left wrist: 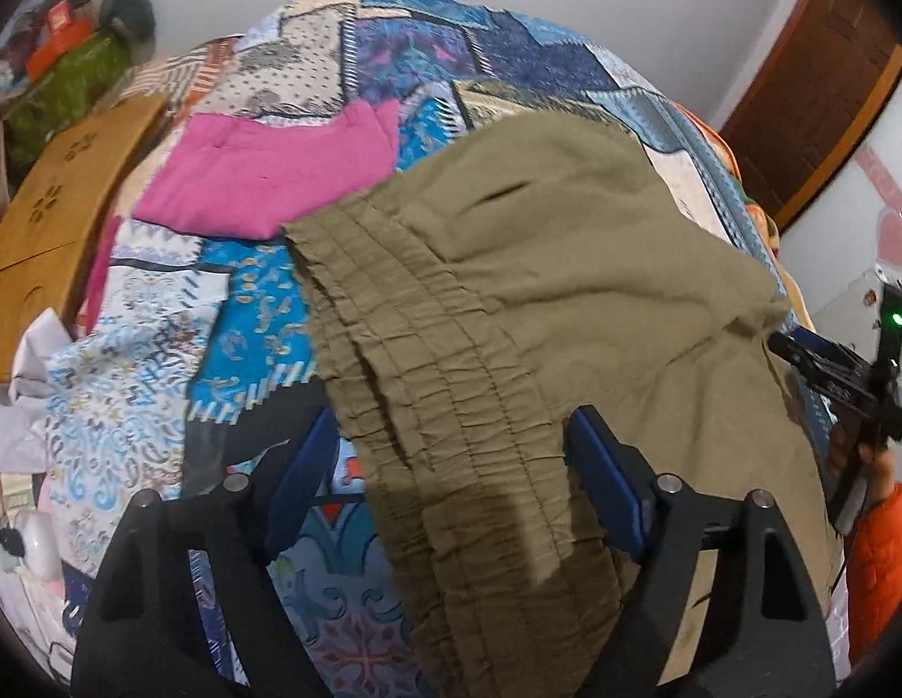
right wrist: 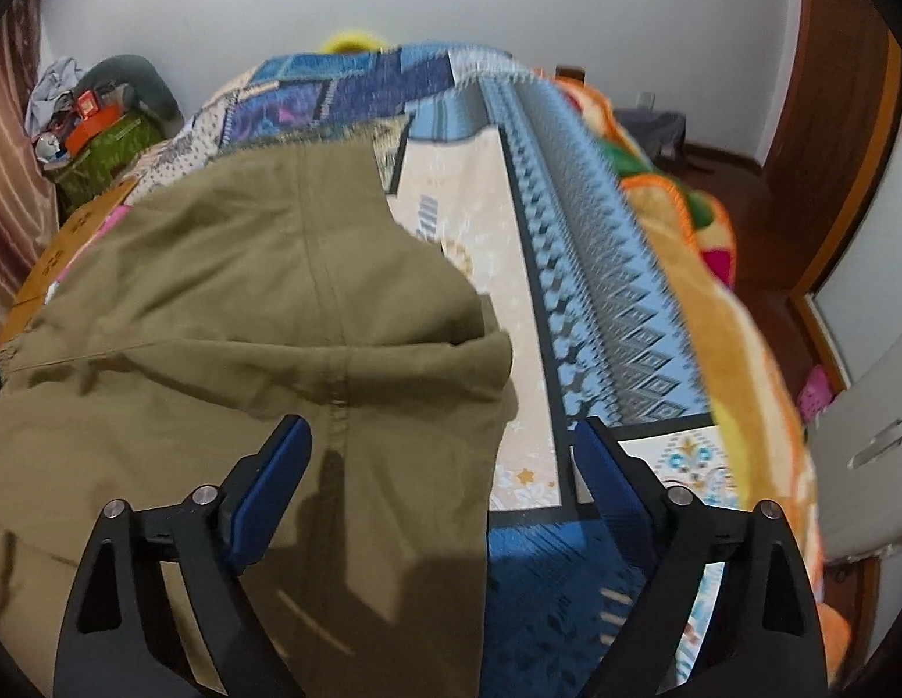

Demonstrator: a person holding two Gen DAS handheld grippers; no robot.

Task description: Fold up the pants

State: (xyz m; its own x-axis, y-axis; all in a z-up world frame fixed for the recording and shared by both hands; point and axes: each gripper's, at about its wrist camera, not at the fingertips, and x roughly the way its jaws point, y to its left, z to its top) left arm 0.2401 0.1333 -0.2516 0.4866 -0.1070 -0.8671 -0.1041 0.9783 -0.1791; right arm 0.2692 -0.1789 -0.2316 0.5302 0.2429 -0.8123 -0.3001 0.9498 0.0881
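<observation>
Pants [left wrist: 567, 267] first: olive ones, spread out on the patchwork quilt [left wrist: 264, 314] covering the bed. Left gripper [left wrist: 451, 436] is hanging over the elastic waistband [left wrist: 404, 360] with its jaws standing wide, band between the blue pads but nothing pinched. Right gripper [right wrist: 439, 442] is spread wide too, straddling the right edge of the fabric near a seam, not gripping either. Going outward, there's a pink garment [left wrist: 264, 174] at 11 o'clock from the left tool and an orange blanket [right wrist: 712, 302] at 2 o'clock from the right one. Progress-wise I'd say barely started: one layer looks flopped over, no neat fold yet, so grabbing and folding are still to come.
</observation>
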